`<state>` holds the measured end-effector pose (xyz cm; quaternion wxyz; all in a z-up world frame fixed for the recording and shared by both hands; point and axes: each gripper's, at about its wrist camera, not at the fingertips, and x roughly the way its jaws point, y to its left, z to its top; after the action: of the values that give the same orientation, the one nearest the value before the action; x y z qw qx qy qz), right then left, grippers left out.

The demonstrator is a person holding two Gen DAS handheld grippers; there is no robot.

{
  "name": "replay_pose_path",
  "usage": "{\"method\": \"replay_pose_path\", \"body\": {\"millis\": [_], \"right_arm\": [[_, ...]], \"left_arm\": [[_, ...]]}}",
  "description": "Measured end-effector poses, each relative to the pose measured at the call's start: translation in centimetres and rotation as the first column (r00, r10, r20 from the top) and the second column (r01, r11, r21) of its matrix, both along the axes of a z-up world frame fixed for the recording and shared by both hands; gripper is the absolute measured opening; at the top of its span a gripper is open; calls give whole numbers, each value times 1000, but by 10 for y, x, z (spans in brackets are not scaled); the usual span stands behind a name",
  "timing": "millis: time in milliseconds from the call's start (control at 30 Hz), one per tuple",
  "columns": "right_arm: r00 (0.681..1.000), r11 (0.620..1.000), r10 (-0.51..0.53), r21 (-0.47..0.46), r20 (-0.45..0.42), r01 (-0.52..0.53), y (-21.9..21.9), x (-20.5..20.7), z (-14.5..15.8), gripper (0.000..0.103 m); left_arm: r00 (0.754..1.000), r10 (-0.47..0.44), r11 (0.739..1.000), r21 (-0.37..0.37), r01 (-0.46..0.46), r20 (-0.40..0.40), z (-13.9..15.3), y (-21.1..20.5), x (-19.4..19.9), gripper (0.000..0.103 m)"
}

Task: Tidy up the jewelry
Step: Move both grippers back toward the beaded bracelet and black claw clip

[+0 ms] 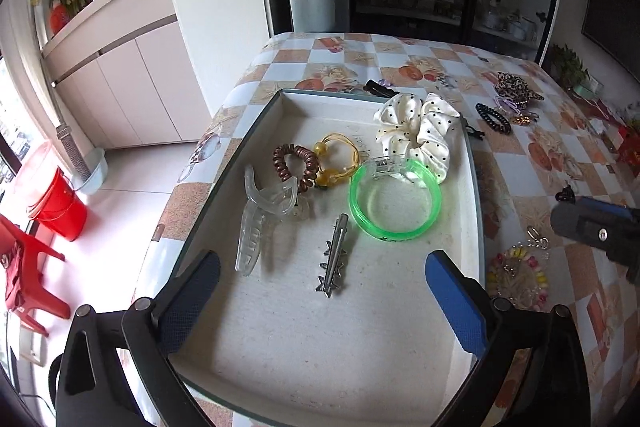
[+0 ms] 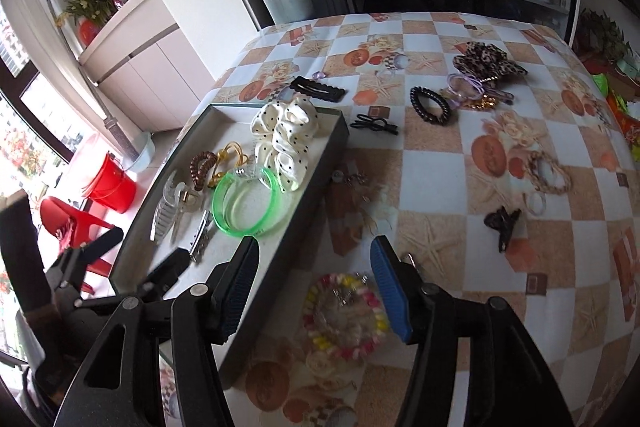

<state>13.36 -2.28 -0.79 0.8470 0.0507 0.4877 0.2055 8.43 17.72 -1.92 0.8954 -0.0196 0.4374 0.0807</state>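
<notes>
A shallow tray (image 1: pixel 248 123) (image 2: pixel 332 151) holds a green bangle (image 1: pixel 394 201) (image 2: pixel 244 205), a white dotted scrunchie (image 1: pixel 416 131) (image 2: pixel 286 139), a clear claw clip (image 1: pixel 260 219) (image 2: pixel 168 207), a brown coil tie (image 1: pixel 294 163), a yellow tie (image 1: pixel 336 157) and a silver spiked clip (image 1: pixel 334 257) (image 2: pixel 202 235). My left gripper (image 1: pixel 324 299) (image 2: pixel 136 259) is open and empty above the tray's near end. My right gripper (image 2: pixel 316 291) is open and empty above a colourful bead bracelet (image 2: pixel 344 315) (image 1: pixel 518 281) on the table beside the tray.
Loose on the checked tablecloth (image 2: pixel 460 227) lie a black coil tie (image 2: pixel 434 105), black hair clips (image 2: pixel 318 89) (image 2: pixel 374 125), a dark claw clip (image 2: pixel 502 225), a braided band (image 2: pixel 548 173) and a leopard bow (image 2: pixel 486 61). The table's left edge drops to a floor with a red bucket (image 1: pixel 60 205).
</notes>
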Motion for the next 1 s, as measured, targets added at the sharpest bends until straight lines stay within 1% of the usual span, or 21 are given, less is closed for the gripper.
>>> {"method": "replay_pose_path", "body": {"millis": [133,233,333,433,633,667,700,1000], "right_arm": [[1000,1000,-17,22,-16,17,-16,-11,-5,70],[999,999,-30,26,-23,31,-30,-19,-8,81],[998,998,-56,29,-31,56,-48,-25,-13,82],[994,994,-98,38,-44,100,-70,-28,-16,90],[985,986,-157,38,-69,159,-107,-34,-24,93],[984,986,-163,34,-72,166,-112,-34,-26,101],[983,984,-172,31,-67,175,-117,-35,-26,103],[973,975,-223,9,-60,224,-147,-27,-26,103]], "left_arm": [[1000,-11,1000,2,11,-4,1,-8,-6,103],[999,-43,999,0,43,1,5,-23,-12,103],[997,-81,997,-11,81,12,11,-40,-17,103],[993,-120,992,-26,120,15,15,-59,-19,103],[981,-192,981,-26,193,10,16,-97,-21,103],[980,-201,979,-27,201,8,16,-103,-21,103],[978,-209,977,-27,209,6,15,-108,-20,103],[969,-246,969,-35,245,-22,3,-141,-19,103]]}}
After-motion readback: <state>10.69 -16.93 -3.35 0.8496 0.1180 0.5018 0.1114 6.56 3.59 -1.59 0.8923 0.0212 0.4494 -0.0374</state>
